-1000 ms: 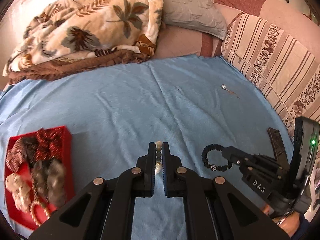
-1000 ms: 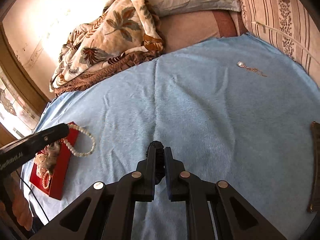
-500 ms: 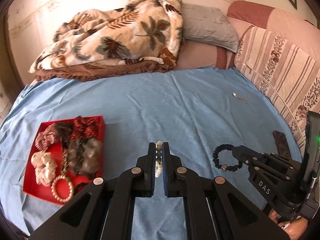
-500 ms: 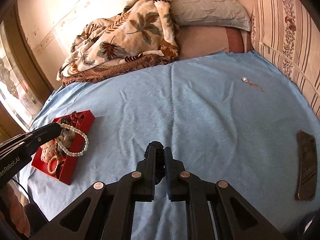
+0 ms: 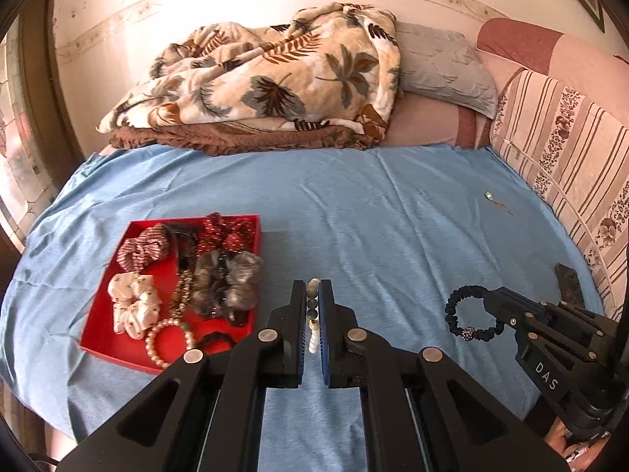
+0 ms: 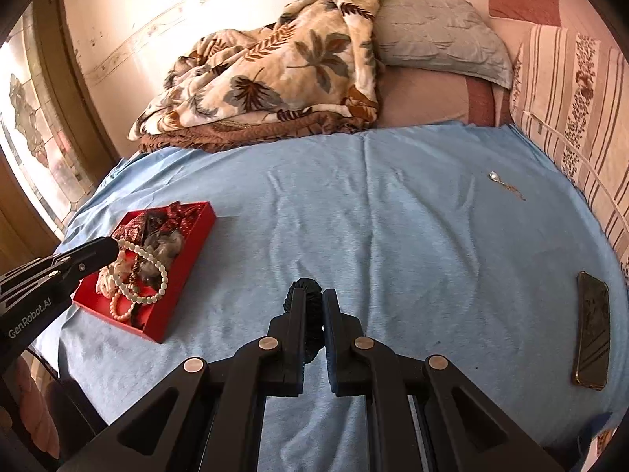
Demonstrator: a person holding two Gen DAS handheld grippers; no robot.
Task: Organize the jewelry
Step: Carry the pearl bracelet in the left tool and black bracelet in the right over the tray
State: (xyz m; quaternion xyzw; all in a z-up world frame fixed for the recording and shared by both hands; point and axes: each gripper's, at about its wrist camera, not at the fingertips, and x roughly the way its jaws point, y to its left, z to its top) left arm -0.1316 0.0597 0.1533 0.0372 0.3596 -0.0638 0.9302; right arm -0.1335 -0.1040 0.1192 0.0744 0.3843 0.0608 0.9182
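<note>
My left gripper [image 5: 313, 295] is shut on a white bead bracelet [image 5: 313, 316], held above the blue bed sheet just right of the red tray [image 5: 98, 338]. In the right wrist view the bracelet [image 6: 143, 275] hangs as a loop from the left gripper [image 6: 114, 246] over the tray [image 6: 173, 310]. My right gripper [image 6: 313, 299] is shut on a black hair-tie bracelet [image 6: 306, 289]; in the left wrist view it [image 5: 468, 314] dangles from the right gripper [image 5: 493, 303]. The tray holds scrunchies and a pearl bracelet [image 5: 167, 340]. A small silver earring [image 5: 496, 201] lies far right.
A dark phone [image 6: 591, 330] lies on the sheet at the right edge. A folded leaf-print blanket [image 5: 267, 82] and grey pillow [image 5: 444, 70] are at the back. A striped cushion [image 5: 570, 157] lines the right side.
Both grippers have risen and pulled back with their bracelets. The red tray has come fully into view at the left, closer to the left gripper.
</note>
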